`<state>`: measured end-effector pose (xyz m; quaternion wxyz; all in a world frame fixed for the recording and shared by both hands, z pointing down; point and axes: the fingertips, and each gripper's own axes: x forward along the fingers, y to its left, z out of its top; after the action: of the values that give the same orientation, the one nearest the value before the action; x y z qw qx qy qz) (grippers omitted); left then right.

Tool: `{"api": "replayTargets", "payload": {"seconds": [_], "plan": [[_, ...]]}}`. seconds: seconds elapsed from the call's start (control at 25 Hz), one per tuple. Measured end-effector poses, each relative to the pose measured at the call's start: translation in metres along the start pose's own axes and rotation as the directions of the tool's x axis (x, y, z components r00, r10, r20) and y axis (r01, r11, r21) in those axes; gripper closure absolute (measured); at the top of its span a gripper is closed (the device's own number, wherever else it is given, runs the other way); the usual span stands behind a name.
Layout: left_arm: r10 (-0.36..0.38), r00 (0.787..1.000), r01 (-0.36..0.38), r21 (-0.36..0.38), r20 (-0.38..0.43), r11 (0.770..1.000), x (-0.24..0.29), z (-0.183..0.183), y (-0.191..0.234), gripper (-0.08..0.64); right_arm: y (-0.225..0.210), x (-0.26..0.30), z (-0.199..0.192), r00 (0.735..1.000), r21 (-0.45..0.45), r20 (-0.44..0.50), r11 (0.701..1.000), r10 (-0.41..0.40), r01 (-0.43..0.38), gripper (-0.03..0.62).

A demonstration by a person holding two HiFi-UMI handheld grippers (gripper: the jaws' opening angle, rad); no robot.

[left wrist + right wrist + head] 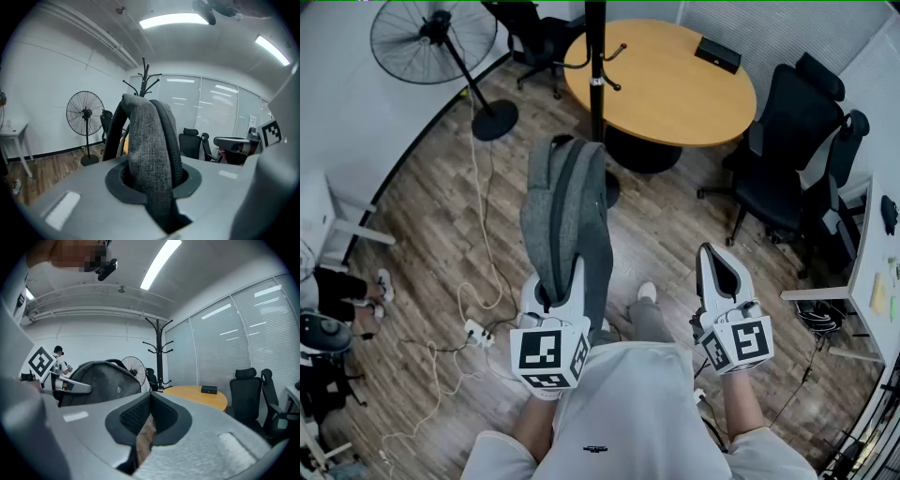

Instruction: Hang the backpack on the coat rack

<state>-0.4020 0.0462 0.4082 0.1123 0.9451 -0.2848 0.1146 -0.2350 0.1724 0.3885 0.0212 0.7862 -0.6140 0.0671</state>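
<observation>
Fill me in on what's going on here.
A person holds a gripper in each hand. The left gripper is shut on a strap of the grey backpack, holding it up off the floor. The right gripper is shut and empty beside it. The black coat rack stands ahead by the round wooden table; the backpack is not yet hung on it.

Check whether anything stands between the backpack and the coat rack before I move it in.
Nothing visible does. The backpack, held by its strap in the left gripper, hangs in front of the coat rack with nothing between them. The round table stands close behind the rack; the fan is off left.
</observation>
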Motion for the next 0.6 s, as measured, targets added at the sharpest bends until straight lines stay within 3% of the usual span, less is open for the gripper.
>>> {"api": "replayTargets", "payload": {"seconds": [0.28, 0.48, 0.6], "plan": [[0.055, 0.998, -0.055, -0.006, -0.006, 0.998, -0.024, -0.013, -0.035, 0.457, -0.032, -0.033, -0.004, 0.999, -0.017, -0.024, 0.999, 0.035, -0.035, 0.6], [0.101, 0.995, -0.101, -0.013, -0.016, 0.995, -0.029, -0.021, -0.062, 0.457, -0.05, -0.053, -0.005, 0.992, -0.067, -0.036, 0.99, 0.121, -0.124, 0.6], [0.128, 0.992, -0.129, -0.023, -0.019, 0.991, -0.026, -0.023, -0.073, 0.457, -0.062, -0.05, -0.006, 0.987, -0.025, -0.009, 0.987, 0.159, -0.16, 0.598]]}}
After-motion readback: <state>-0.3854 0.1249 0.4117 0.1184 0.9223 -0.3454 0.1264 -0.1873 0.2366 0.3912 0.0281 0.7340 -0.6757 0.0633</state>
